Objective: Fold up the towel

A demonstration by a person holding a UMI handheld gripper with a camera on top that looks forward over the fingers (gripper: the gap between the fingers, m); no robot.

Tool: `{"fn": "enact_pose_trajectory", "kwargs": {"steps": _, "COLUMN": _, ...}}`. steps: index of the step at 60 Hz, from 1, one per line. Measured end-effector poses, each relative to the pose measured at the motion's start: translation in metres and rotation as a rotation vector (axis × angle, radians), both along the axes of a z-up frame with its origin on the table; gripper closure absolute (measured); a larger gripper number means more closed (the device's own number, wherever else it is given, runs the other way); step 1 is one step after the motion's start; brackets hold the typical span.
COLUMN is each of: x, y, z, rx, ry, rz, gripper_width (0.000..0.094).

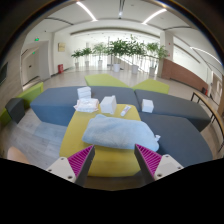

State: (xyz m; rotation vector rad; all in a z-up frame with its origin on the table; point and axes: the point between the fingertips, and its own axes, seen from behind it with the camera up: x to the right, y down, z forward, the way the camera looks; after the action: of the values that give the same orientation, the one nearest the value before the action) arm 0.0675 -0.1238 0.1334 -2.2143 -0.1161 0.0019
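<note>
Gripper (113, 160): fingers held apart, nothing clamped between the pink pads (80, 157).
Towel (120, 132): light blue, crumpled, laid on the yellow table (112, 160) just ahead of the fingers.
Beyond: white items (97, 104), grey sofa (60, 98), plants (118, 48).

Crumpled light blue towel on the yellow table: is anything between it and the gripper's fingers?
Nothing visible. The crumpled light blue towel lies on the yellow table just ahead of the open gripper, with only bare tabletop between. The small white items sit beyond the towel.
</note>
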Motion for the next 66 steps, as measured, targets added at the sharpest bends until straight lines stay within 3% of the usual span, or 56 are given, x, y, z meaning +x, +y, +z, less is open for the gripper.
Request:
{"fn": "enact_pose_trajectory", "kwargs": {"steps": 20, "x": -0.121, "y": 0.156, "z": -0.121, "rx": -0.073, "ry": -0.001, "rz": 0.139, "gripper_width": 0.0159}}
{"fn": "enact_pose_trajectory", "kwargs": {"steps": 24, "x": -0.111, "y": 0.168, "z": -0.156, "rx": -0.122, "ry": -0.071, "rz": 0.122, "gripper_width": 0.031}}
{"fn": "enact_pose_trajectory", "kwargs": {"steps": 30, "x": -0.111, "y": 0.174, "z": -0.153, "rx": -0.078, "ry": -0.037, "rz": 0.108, "gripper_width": 0.0401}}
{"fn": "enact_pose_trajectory", "kwargs": {"steps": 35, "x": -0.091, "y": 0.178, "z": -0.151, "rx": -0.037, "ry": -0.066, "rz": 0.06, "gripper_width": 0.0814}}
{"fn": "enact_pose_trajectory", "kwargs": {"steps": 39, "x": -0.088, "y": 0.179, "z": -0.151, "rx": -0.038, "ry": -0.047, "rz": 0.059, "gripper_width": 0.0884}}
{"fn": "enact_pose_trajectory", "kwargs": {"steps": 44, "x": -0.086, "y": 0.179, "z": -0.133, "rx": -0.029, "ry": 0.002, "rz": 0.047, "gripper_width": 0.0922}}
{"fn": "enact_pose_trajectory", "kwargs": {"steps": 52, "x": -0.038, "y": 0.189, "z": -0.059, "rx": 0.126, "ry": 0.053, "rz": -0.039, "gripper_width": 0.0923}}
{"fn": "enact_pose_trajectory", "kwargs": {"steps": 60, "x": 0.052, "y": 0.184, "z": -0.036, "rx": 0.129, "ry": 0.118, "rz": -0.176, "gripper_width": 0.0922}}
{"fn": "enact_pose_trajectory", "kwargs": {"steps": 66, "x": 0.121, "y": 0.174, "z": -0.071, "rx": 0.047, "ry": 0.104, "rz": -0.271, "gripper_width": 0.0921}}
